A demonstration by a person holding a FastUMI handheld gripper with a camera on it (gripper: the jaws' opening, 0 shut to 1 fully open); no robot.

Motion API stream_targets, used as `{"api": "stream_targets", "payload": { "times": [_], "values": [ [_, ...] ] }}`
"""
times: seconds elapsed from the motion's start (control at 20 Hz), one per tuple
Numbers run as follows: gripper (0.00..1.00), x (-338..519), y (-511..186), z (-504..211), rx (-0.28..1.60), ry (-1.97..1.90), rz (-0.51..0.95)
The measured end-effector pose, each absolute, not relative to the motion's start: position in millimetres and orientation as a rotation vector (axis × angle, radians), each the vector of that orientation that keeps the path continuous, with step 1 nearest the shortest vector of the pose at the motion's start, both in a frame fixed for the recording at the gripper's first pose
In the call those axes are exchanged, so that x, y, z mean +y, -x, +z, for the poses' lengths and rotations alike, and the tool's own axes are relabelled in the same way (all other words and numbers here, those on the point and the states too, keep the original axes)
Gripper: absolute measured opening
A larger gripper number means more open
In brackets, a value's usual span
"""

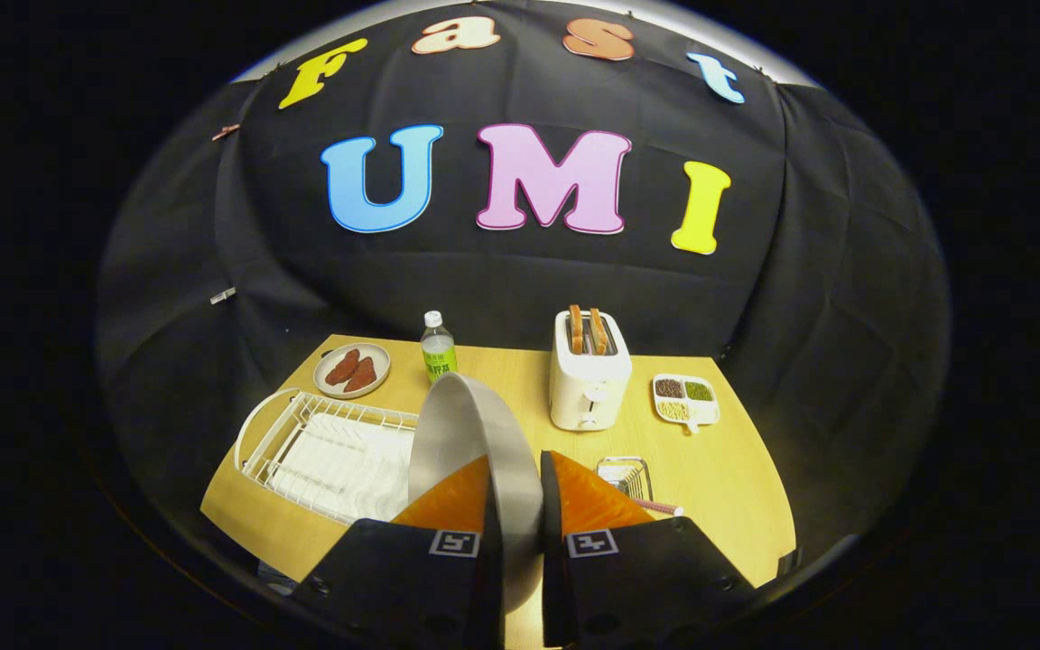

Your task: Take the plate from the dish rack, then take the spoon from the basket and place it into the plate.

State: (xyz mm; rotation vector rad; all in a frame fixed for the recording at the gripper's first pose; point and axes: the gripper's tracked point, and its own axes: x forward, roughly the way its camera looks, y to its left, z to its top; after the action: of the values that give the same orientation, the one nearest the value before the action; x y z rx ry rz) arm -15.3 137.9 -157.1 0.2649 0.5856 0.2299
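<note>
**Plate in grip, held clear of rack**

Fingers (488, 506) are clamping the plate (470, 433) by its rim; the gripper (517, 528) is holding it on edge, nearly upright, its face turning toward 9 o'clock. The rack (321, 447) is lying below at 10 o'clock, apparently empty. The basket (626, 476) is sitting just beyond the right finger at 1 o'clock, with the spoon (660, 507) handle poking out toward 3 o'clock. Judgement: the plate is wanting bare table (719, 478), near the basket, laid flat. The toaster (589, 379) is standing at 12 o'clock, well beyond.
</note>
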Motion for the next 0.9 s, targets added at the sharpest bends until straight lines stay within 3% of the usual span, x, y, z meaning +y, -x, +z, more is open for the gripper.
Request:
{"api": "stream_targets", "payload": {
  "times": [0.45, 0.9],
  "values": [
    [0.2, 109, 110, -292, 0.843, -0.53, 0.272],
    [0.2, 111, 125, -391, 1.012, -0.693, 0.256]
  ]
}}
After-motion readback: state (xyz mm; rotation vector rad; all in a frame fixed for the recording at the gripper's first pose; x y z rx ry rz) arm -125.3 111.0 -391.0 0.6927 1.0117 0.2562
